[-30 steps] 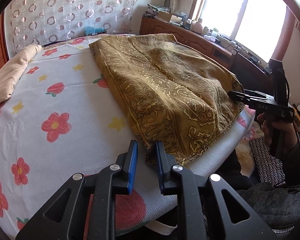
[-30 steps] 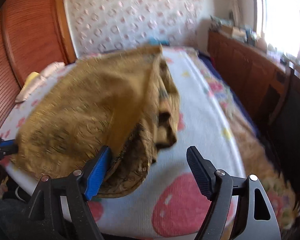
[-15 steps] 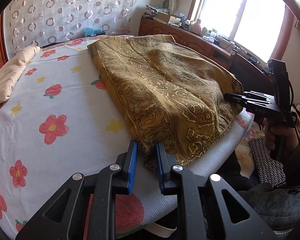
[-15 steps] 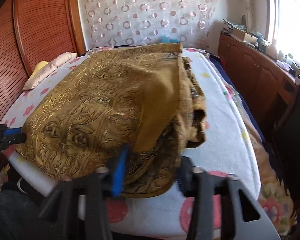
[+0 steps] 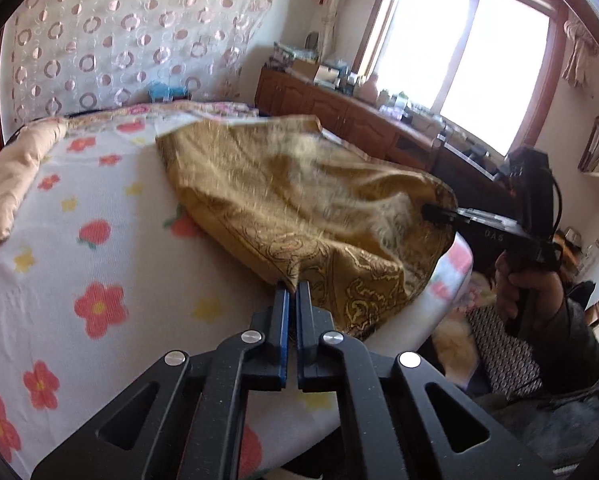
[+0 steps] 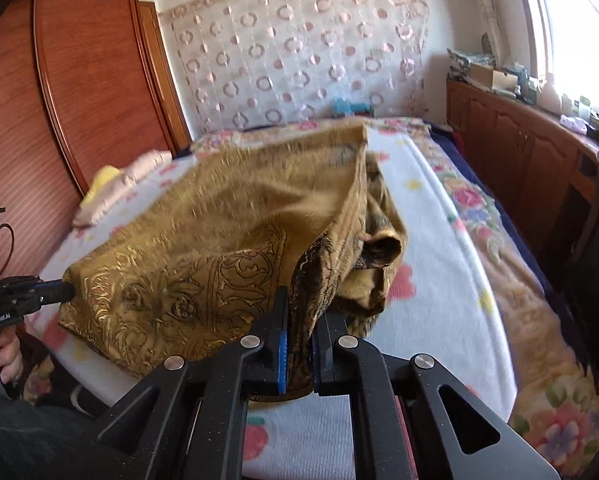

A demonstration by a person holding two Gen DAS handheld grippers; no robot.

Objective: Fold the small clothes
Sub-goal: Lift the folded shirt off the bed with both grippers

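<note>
While the jaws of the left gripper [image 5: 292, 288] sit pinched together on a near corner of the gold patterned garment [image 5: 299, 204], those of the right gripper [image 6: 299, 320] have just been closing and now clamp a bunched fold of the same cloth, which fills the narrow gap between the blue pads. In the left wrist view the right gripper shows at 3 o'clock, its tips biting the garment's far-right edge, with the person's right hand [image 5: 527, 296] wrapped round the handle below it. In the right wrist view the left gripper appears at 9 o'clock, nipping the opposite corner, the left hand [image 6: 3, 356] under it at the frame edge.

Between the two grips the garment is lifted at its near edge and sags in loose folds; its far part lies on the bed [image 5: 79, 240], across the middle of a white cover printed with red and yellow flowers. The cloth looks blurred in both views. A beige pillow [image 5: 11, 184] lies on the bed at 9 o'clock in the left wrist view, well apart from the garment. A wooden cabinet [image 6: 511, 136] runs along the wall under the window [image 5: 471, 56], beside the bed.
</note>
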